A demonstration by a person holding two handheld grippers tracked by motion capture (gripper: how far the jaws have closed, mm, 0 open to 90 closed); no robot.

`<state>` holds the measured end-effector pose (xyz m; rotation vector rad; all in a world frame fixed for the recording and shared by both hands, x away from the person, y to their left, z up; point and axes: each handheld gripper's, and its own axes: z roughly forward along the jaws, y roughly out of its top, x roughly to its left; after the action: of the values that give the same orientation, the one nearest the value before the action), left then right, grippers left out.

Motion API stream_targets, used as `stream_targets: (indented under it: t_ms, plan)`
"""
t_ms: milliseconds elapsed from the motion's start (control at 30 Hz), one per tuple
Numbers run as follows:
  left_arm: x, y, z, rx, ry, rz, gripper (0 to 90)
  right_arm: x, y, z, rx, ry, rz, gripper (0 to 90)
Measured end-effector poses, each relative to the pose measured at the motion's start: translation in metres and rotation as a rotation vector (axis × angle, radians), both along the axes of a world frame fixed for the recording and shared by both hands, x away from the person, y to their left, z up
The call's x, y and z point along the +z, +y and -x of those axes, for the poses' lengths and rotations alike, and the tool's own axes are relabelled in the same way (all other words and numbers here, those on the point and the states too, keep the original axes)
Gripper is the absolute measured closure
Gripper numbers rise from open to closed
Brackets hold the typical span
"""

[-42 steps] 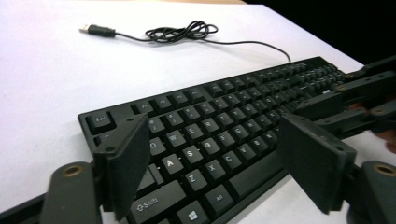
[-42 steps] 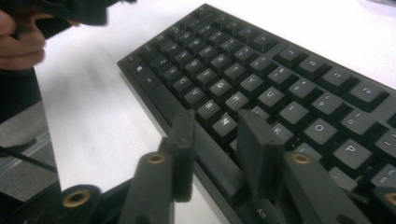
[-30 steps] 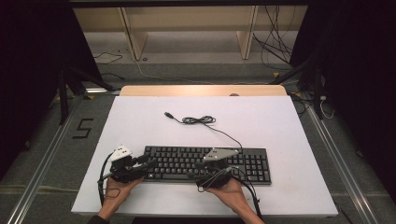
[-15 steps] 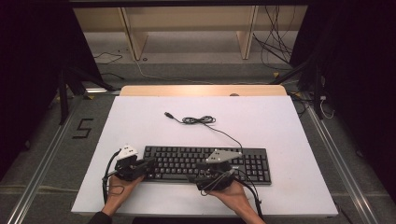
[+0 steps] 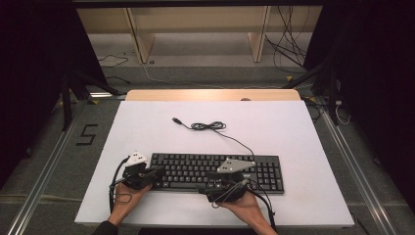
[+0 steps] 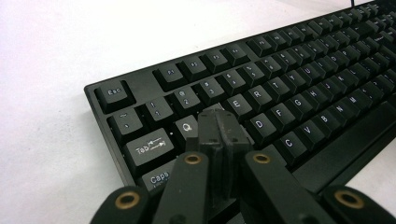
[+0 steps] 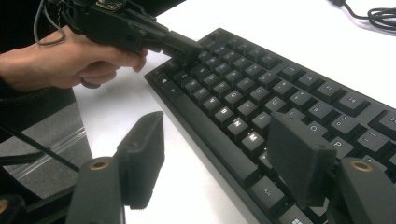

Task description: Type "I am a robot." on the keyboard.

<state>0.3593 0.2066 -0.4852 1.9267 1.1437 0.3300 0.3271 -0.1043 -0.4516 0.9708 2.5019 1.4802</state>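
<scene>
two grippers at a black keyboard on a white table

at the left, the left gripper (image 5: 155,172) has its jaws pressed together with nothing between them, tips down on the keys around w and a at the left end of the keyboard (image 5: 195,166), just beside the q key (image 6: 187,127). the keyboard lies near the table's (image 5: 293,132) front edge, its cable (image 5: 210,126) coiled behind it. further right, the right gripper (image 5: 208,177) has its jaws wide apart over the keyboard's front edge, one jaw over bare table, the other above the keys near the space bar (image 7: 212,151).
</scene>
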Motion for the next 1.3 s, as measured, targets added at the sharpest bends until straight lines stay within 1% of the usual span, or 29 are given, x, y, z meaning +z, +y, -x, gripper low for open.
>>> stream_targets:
  t_ms: [233, 267, 300, 433, 600, 733, 900, 933, 967, 1067, 1133, 1200, 1300]
  plan:
    - [-0.001, -0.001, 0.0, -0.002, 0.013, -0.003, 89.0, 0.0, 0.0, 0.001, 0.006, -0.003, 0.0, 37.0]
    - [-0.002, -0.001, -0.001, -0.005, 0.02, -0.015, 89.0, 0.0, 0.0, 0.001, 0.006, -0.003, -0.001, 36.9]
    - [-0.003, -0.001, -0.001, -0.004, 0.02, -0.009, 89.0, 0.0, 0.0, 0.001, 0.005, -0.003, -0.001, 36.9]
    - [-0.002, -0.001, -0.001, -0.005, 0.031, -0.01, 89.1, 0.0, -0.001, 0.001, 0.004, 0.0, -0.001, 36.9]
    - [-0.002, -0.001, -0.001, -0.003, 0.031, -0.011, 89.1, 0.0, -0.001, 0.001, 0.002, -0.002, -0.002, 36.7]
    - [0.0, -0.002, 0.0, 0.001, 0.019, -0.011, 88.9, 0.0, -0.002, 0.001, -0.001, -0.004, -0.002, 36.5]
    - [0.006, 0.0, 0.004, 0.004, -0.014, 0.021, 85.6, -0.002, -0.002, 0.0, -0.006, -0.003, 0.001, 36.2]
    - [0.006, 0.0, 0.004, 0.007, -0.019, 0.034, 84.6, -0.003, -0.001, 0.0, -0.006, -0.006, 0.001, 36.2]
    - [0.008, 0.001, 0.005, 0.009, -0.025, 0.037, 82.5, -0.003, -0.001, 0.0, -0.007, -0.002, 0.003, 36.2]
    - [0.01, 0.002, 0.007, 0.006, -0.032, 0.062, 75.2, -0.004, -0.001, 0.0, -0.008, -0.004, 0.004, 36.1]
    - [0.012, 0.003, 0.008, 0.001, -0.036, 0.077, 68.4, -0.004, 0.0, 0.0, -0.008, -0.006, 0.003, 36.1]
    - [0.013, 0.003, 0.009, 0.003, -0.037, 0.079, 58.4, -0.004, 0.0, -0.001, -0.01, -0.009, 0.003, 36.2]
    - [0.014, 0.002, 0.011, -0.004, -0.039, 0.095, 50.9, -0.005, 0.0, -0.002, -0.012, -0.007, 0.001, 36.7]
